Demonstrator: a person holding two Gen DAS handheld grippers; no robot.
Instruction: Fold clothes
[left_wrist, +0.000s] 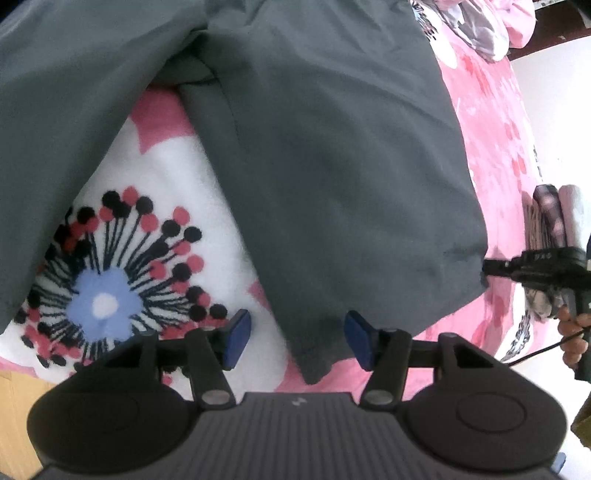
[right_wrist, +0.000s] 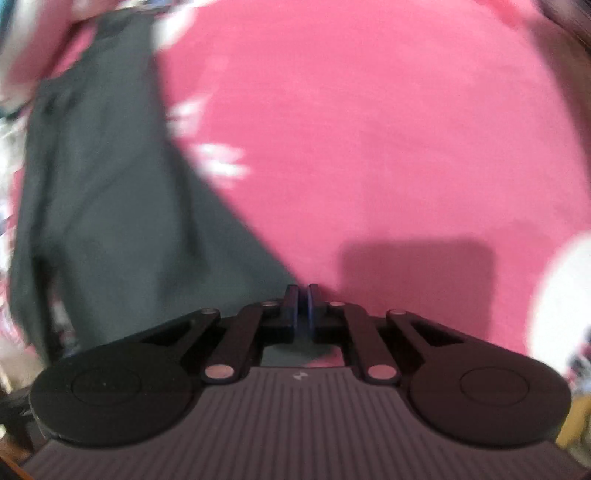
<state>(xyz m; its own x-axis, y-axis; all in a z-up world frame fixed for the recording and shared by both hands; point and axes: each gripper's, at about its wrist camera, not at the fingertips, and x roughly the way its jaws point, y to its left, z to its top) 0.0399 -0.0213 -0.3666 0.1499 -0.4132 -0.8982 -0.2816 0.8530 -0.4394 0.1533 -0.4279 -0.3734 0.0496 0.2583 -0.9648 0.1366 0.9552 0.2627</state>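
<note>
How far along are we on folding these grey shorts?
Early. Done: the grey shorts lie spread on the floral blanket, both legs apart, no fold visible. In hand: the right gripper is shut on a corner of the shorts; the left gripper is open at a leg hem. Left: every fold.

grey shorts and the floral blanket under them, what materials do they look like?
Grey shorts: thin, smooth woven fabric, probably a matte synthetic; it lies flat with soft creases and a faint sheen. Floral blanket: looks like plush fleece; the surface is fuzzy and the printed flower's edges are soft. Exact fibres can't be told.
</note>
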